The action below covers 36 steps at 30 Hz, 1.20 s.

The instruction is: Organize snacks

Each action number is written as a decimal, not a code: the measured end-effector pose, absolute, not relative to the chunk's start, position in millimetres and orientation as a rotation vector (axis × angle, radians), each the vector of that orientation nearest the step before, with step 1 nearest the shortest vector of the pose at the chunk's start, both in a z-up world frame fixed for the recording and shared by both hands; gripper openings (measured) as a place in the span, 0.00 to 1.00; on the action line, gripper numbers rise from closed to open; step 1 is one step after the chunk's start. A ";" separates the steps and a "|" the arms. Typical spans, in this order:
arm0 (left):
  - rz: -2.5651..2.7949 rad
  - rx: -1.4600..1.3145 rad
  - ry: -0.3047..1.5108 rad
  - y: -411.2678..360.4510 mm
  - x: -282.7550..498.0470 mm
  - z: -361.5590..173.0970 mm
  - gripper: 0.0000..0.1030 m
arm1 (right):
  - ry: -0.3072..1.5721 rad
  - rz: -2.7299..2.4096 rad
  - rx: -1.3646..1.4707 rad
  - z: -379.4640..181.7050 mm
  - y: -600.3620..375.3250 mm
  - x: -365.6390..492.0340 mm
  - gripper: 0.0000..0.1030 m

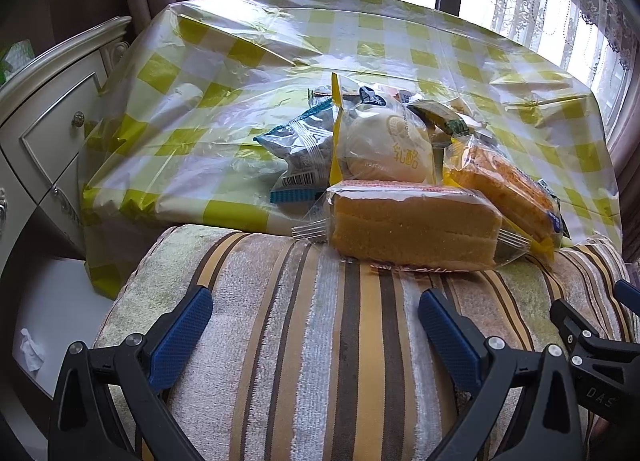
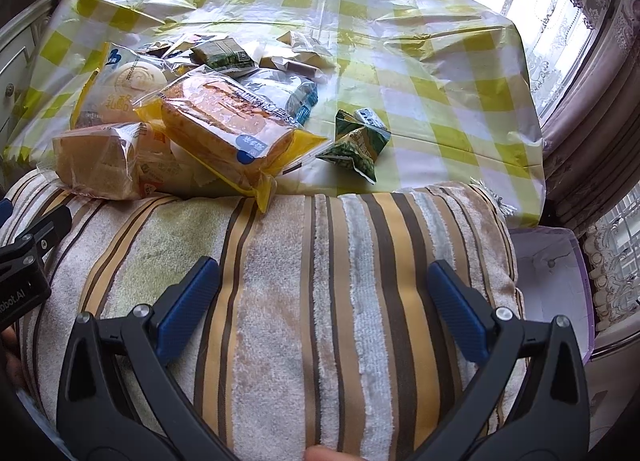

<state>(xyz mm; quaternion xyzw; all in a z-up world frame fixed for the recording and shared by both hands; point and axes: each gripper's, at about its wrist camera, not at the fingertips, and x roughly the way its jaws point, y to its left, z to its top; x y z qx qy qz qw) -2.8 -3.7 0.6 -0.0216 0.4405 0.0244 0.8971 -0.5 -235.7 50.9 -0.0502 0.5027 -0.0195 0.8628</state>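
A heap of wrapped snacks lies at the near edge of the checked tablecloth [image 1: 280,53]. In front is a sponge cake slice [image 1: 416,229] in clear wrap. Behind it are a round white bun pack [image 1: 388,145], an orange bread pack [image 1: 504,185] and a blue-grey packet [image 1: 304,149]. In the right wrist view the orange bread [image 2: 224,125] sits on top, with green triangular packets [image 2: 360,145] apart to its right. My left gripper [image 1: 316,313] is open and empty over the striped towel. My right gripper [image 2: 324,285] is open and empty too.
A striped towel-covered cushion [image 2: 320,261] fills the foreground before the table. A cream drawer cabinet [image 1: 52,133] stands left. A white bin with purple rim [image 2: 560,281] stands right. Curtains and a window lie behind. Small flat packets [image 2: 224,53] lie further back.
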 end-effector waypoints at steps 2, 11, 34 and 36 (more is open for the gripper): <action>0.051 -0.044 0.912 -3.6 -3.3 0.5 1.00 | 1.053 -0.042 -0.109 50.6 -234.7 -1.0 1.00; 0.051 -0.044 0.911 -3.8 -3.6 0.2 1.00 | 1.054 -0.042 -0.109 50.7 -234.6 -1.4 1.00; 0.050 -0.045 0.911 -3.9 -4.0 -0.3 1.00 | 1.054 -0.040 -0.109 51.1 -235.6 -1.5 1.00; 0.047 -0.050 0.909 -3.4 -4.5 0.6 1.00 | 1.058 -0.034 -0.100 51.7 -237.7 -1.0 1.00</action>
